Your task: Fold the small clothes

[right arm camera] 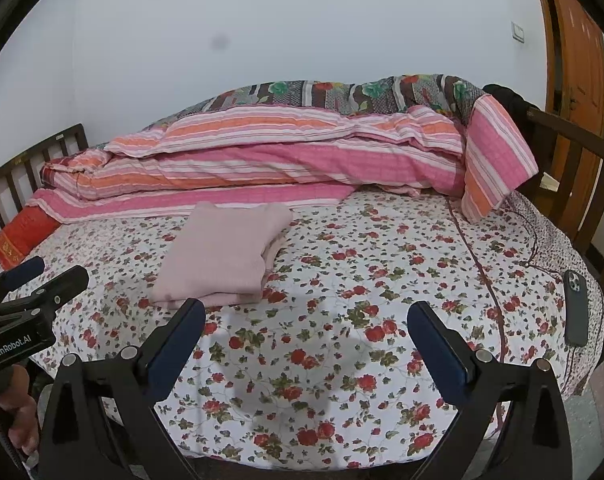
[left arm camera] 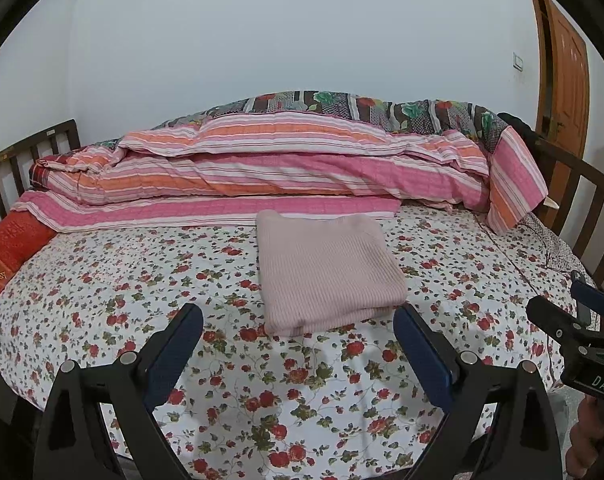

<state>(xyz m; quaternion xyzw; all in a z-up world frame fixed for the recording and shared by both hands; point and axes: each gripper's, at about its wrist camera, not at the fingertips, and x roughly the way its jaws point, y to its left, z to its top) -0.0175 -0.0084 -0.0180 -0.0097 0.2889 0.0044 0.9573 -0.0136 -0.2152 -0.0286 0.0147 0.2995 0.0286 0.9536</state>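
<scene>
A pink ribbed knit garment [left arm camera: 326,268] lies folded into a neat rectangle on the floral bed sheet [left arm camera: 262,392], just in front of the rolled quilt. My left gripper [left arm camera: 298,314] hovers open right before the garment's near edge, with nothing between its fingers. In the right wrist view the same garment [right arm camera: 226,252] sits ahead and to the left. My right gripper [right arm camera: 307,307] stands wide open over bare sheet [right arm camera: 342,380], to the right of the garment and apart from it. Each gripper shows at the edge of the other's view: the right gripper [left arm camera: 570,300] and the left gripper [right arm camera: 50,276].
A pink and orange striped quilt [left arm camera: 282,168] is bundled along the back of the bed. A red pillow [left arm camera: 10,248] lies at the far left. A dark phone [right arm camera: 578,308] rests near the right edge. Dark wooden rails [left arm camera: 594,200] flank the bed; a wooden door [left arm camera: 566,80] stands behind.
</scene>
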